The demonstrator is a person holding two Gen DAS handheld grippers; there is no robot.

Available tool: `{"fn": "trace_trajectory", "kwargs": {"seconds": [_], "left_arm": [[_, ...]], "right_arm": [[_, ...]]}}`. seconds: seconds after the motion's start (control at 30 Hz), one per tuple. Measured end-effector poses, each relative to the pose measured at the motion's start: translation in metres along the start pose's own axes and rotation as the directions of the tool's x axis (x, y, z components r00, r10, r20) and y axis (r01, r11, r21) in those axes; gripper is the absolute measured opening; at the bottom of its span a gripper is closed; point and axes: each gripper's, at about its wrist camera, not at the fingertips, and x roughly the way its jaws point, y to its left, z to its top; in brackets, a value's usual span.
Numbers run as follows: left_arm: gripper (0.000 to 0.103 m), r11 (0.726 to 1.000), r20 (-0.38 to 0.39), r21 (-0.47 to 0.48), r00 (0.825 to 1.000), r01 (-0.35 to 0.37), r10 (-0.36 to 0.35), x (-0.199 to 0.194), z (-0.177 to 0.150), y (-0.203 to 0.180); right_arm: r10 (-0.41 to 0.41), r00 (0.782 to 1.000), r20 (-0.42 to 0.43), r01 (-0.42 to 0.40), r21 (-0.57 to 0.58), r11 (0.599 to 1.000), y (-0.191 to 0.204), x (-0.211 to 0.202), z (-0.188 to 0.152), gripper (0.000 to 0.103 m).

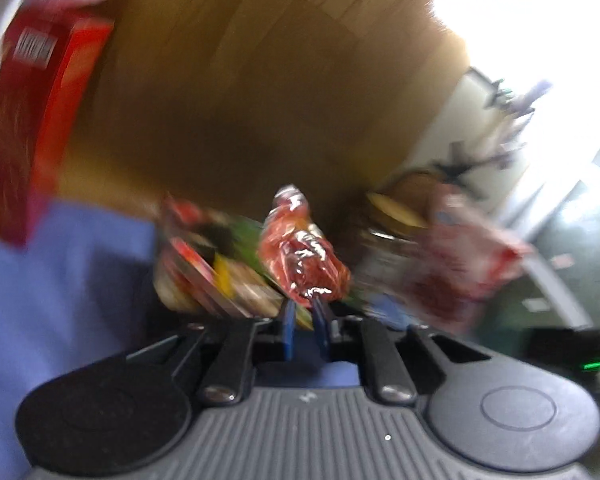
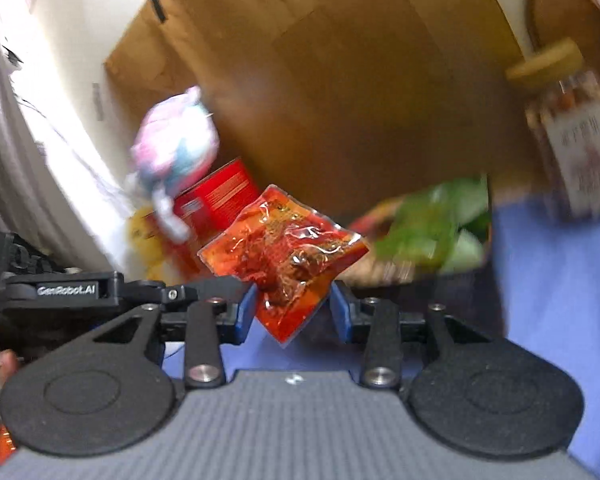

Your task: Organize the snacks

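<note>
Left claw [image 1: 303, 312] clenched on the lower edge of a red foil snack packet [image 1: 302, 258], blue fingers [image 1: 288, 320] nearly together. Right claw [image 2: 294, 312] released, fingers [image 2: 246, 312] spread wide, the same packet's [image 2: 284, 256] corner hanging between them; contact unclear. Both views tilted and motion-blurred. Left view: red box [image 1: 40, 120] cut off at frame edge, cork-lidded jar [image 1: 396, 220] smeared. Right view alone shows a pastel plush toy [image 2: 176, 148] on the red box [image 2: 216, 196], a green bag [image 2: 432, 228], and blue cloth [image 2: 556, 280] over the wooden tabletop [image 2: 340, 80].
</note>
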Motion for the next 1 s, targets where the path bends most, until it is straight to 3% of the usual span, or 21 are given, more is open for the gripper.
{"fn": "trace_trajectory", "kwargs": {"seconds": [0.07, 0.1, 0.17, 0.3, 0.47, 0.57, 0.63, 0.77, 0.83, 1.0], "left_arm": [[0.017, 0.986, -0.004, 0.06, 0.988, -0.153, 0.153, 0.016, 0.002, -0.001], [0.017, 0.983, -0.008, 0.074, 0.985, -0.171, 0.172, 0.016, -0.001, -0.001], [0.024, 0.987, 0.021, 0.096, 0.991, -0.132, 0.13, 0.001, -0.012, 0.003], [0.029, 0.988, 0.021, 0.082, 0.992, -0.129, 0.128, -0.037, -0.04, 0.018], [0.033, 0.993, -0.108, -0.022, 0.988, -0.117, 0.114, -0.056, -0.079, 0.044], [0.035, 0.99, -0.17, -0.081, 0.981, -0.113, 0.098, -0.053, -0.098, 0.051], [0.035, 0.991, -0.156, -0.09, 0.984, -0.102, 0.087, -0.053, -0.109, 0.051], [0.028, 0.988, -0.179, -0.155, 0.983, -0.005, -0.024, -0.046, -0.12, 0.045], [0.028, 0.989, -0.157, -0.145, 0.987, -0.008, -0.015, -0.045, -0.123, 0.039], [0.027, 0.974, -0.148, -0.228, 0.987, 0.019, -0.054, -0.05, -0.123, 0.043]], "right_arm": [[-0.082, 0.996, 0.024, 0.083, -0.073, 0.994, -0.003, 0.021, 0.009, 0.046], [-0.126, 0.992, 0.013, 0.127, -0.114, 0.985, -0.004, 0.03, 0.012, 0.048], [-0.198, 0.98, 0.02, 0.199, -0.139, 0.97, -0.007, 0.032, 0.008, 0.049], [-0.085, 0.994, 0.061, 0.087, -0.023, 0.996, -0.022, -0.012, -0.015, 0.05], [0.041, 0.993, -0.108, -0.032, 0.079, 0.996, -0.02, -0.022, -0.057, 0.049], [0.065, 0.975, -0.211, -0.025, 0.187, 0.982, -0.022, -0.007, -0.075, 0.048], [0.03, 0.97, -0.241, 0.019, 0.198, 0.98, -0.019, 0.001, -0.081, 0.046], [0.088, 0.961, -0.262, -0.007, 0.296, 0.955, -0.016, 0.013, -0.094, 0.03], [0.087, 0.96, -0.268, -0.006, 0.29, 0.957, -0.012, 0.008, -0.098, 0.022], [0.132, 0.96, -0.248, -0.033, 0.366, 0.93, -0.03, -0.015, -0.1, 0.016]]}}
